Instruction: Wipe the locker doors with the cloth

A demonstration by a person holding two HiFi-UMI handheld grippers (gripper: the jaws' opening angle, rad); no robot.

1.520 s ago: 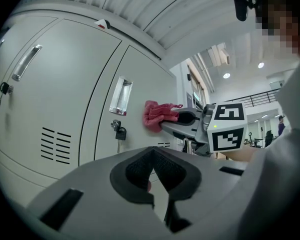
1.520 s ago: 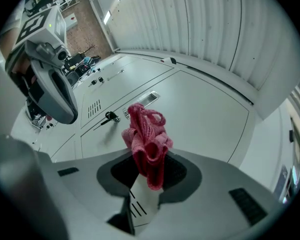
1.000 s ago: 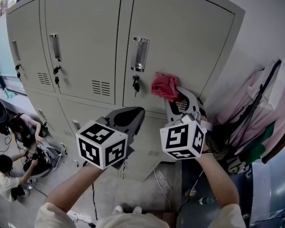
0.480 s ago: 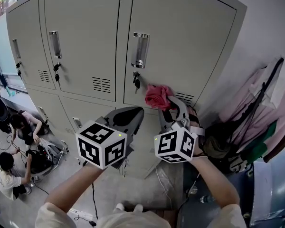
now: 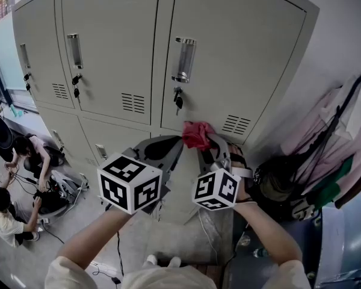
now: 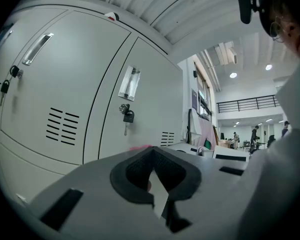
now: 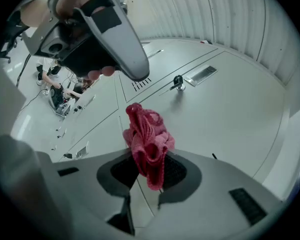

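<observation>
The right gripper [image 7: 147, 173] pinches the red cloth [image 7: 146, 139] by the locker door [image 5: 240, 59]; the left gripper [image 6: 155, 178] is closed and empty.

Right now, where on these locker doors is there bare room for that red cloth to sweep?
The right door is bare right of its handle and above its vent; the middle door is bare between its own handle and vent. It is crowded at the hanging key, near the cloth in the right gripper, and by clothes hanging beside the lockers.
</observation>
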